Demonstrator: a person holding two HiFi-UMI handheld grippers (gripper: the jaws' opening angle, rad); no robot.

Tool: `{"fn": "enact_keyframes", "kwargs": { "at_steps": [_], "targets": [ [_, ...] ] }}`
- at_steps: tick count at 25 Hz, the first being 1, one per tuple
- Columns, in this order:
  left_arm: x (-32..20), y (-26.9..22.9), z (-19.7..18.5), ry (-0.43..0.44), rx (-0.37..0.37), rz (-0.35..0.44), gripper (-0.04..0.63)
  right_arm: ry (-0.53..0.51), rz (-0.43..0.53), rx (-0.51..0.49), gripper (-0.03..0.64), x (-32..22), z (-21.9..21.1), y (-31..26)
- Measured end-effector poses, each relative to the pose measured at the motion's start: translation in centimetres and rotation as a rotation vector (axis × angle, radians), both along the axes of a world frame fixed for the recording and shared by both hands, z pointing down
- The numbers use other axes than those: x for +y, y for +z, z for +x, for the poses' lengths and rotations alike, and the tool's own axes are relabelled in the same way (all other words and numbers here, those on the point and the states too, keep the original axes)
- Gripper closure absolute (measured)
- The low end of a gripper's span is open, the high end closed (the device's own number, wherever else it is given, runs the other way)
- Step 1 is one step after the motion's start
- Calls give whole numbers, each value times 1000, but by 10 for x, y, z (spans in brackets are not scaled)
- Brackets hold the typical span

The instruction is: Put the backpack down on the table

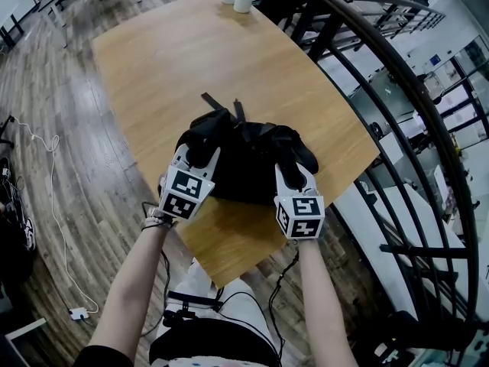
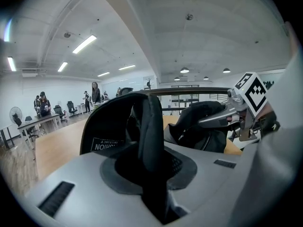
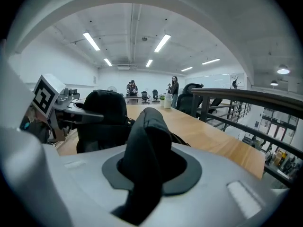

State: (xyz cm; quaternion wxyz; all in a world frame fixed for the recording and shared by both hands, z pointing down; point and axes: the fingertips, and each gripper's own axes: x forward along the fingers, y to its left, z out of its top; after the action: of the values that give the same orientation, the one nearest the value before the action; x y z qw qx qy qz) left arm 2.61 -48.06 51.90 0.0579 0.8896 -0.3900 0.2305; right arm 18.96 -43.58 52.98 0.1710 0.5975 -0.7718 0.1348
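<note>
Although the backpack (image 1: 244, 163) already appears to rest on the wooden bench (image 1: 191, 60), near its lower edge at the frame's centre, the left gripper (image 1: 200, 153) and right gripper (image 1: 289, 167) each have their fingers clamped on a shoulder strap (image 2: 150, 126), so releasing and drawing back seem to be what is left.

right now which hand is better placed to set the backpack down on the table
Neither clearly: left hand-held gripper and right hand-held gripper each clamp a strap of the backpack, so lower both together.
</note>
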Motion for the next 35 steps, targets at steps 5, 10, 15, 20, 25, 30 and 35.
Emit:
{"fn": "enact_keyframes", "kwargs": {
  "at_steps": [5,10,15,20,25,30,35],
  "targets": [
    [-1,1,0,8,10,-14,492,5,-23,-12,495,1,-1,7],
    [2,-3,1,8,20,-25,437,26,-24,-31,422,1,0,6],
    [14,-19,-5,15,11,15,394,56,-3,-41,386,7,7,0],
    [27,-32,-11,19,16,32,394,76,25,-27,374,19,13,-15],
    [40,-48,-19,13,36,47,396,87,76,-15,374,33,13,-37],
    [57,-75,-38,-28,59,107,460,105,138,10,395,54,9,-60],
    [72,-105,-46,-44,66,195,575,133,183,37,540,69,11,-80]
  ]
}}
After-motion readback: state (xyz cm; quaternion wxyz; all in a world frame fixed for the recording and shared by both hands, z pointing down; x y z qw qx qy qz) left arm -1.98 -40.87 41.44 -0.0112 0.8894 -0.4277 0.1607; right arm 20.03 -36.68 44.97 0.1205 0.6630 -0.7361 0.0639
